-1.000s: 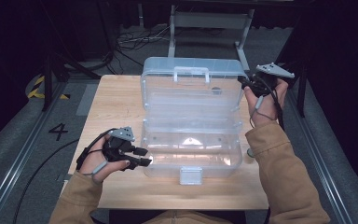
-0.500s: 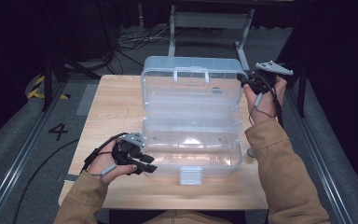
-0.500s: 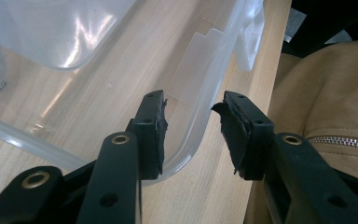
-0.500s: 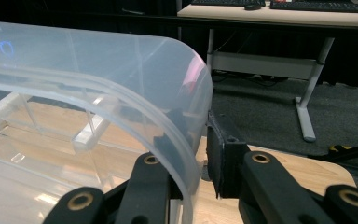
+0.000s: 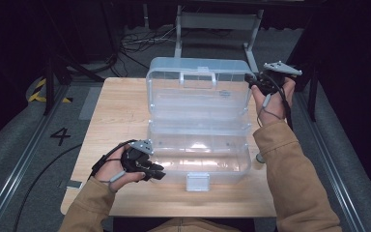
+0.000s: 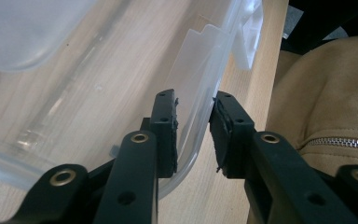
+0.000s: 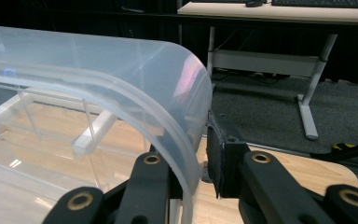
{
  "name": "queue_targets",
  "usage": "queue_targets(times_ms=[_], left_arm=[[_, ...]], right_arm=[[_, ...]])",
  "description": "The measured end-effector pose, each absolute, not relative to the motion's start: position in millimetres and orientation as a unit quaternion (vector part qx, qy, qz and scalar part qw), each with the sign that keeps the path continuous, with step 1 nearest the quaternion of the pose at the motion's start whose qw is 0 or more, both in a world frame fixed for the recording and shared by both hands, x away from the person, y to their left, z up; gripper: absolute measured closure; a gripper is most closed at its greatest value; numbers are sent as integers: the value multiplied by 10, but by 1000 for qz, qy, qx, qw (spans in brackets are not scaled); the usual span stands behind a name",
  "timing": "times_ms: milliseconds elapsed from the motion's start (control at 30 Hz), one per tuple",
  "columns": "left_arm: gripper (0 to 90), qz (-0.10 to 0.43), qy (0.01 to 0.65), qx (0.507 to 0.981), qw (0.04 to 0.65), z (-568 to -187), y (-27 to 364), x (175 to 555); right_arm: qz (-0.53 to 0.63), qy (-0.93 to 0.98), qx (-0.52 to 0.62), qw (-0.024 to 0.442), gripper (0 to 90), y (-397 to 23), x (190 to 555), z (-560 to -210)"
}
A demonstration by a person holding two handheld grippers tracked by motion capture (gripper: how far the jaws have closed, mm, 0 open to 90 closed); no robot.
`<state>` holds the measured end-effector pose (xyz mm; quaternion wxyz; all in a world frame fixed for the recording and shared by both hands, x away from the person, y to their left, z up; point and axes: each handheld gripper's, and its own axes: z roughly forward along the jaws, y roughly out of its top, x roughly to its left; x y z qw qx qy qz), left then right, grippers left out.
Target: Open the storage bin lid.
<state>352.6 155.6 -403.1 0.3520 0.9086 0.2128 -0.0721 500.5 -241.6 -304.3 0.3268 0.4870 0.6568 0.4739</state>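
Left tool (image 5: 155, 170) low, jaws just closing (gap remains); right tool (image 5: 252, 79) raised, jaws clamped.

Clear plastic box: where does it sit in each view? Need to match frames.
High view: clear plastic box mid-table, lid raised at the back.
Left gripper view: its near wall runs up the centre, between the jaws.
Right gripper view: the lid's curved corner spans the left half.
Shared landmark: the wooden table.

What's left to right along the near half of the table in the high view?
Left gripper, its jaws just closing over the front wall of the clear plastic box's base → white latch at the base's front → tan right sleeve.
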Motion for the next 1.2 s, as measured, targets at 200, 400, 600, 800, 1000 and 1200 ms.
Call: queue_targets(times_ms=[200,400,600,800,1000,1200], left_arm=[[747,-71,204,912,349,-4047,1530,3526],[754,-65,191,913,354,-4059,1543,3521],[758,-63,186,912,359,-4070,1546,3516],[757,-60,184,910,365,-4085,1552,3510],[754,-47,183,909,373,-4101,1547,3477],[750,-35,184,908,376,-4106,1532,3442]], right_arm=[[471,660,488,324,784,-2419,5065,-3047],[469,662,491,318,784,-2420,5134,-3060],[467,665,492,313,784,-2424,5192,-3066],[463,667,496,307,784,-2427,5252,-3075],[460,670,500,300,785,-2423,5337,-3097],[464,667,504,292,784,-2434,5405,-3136]])
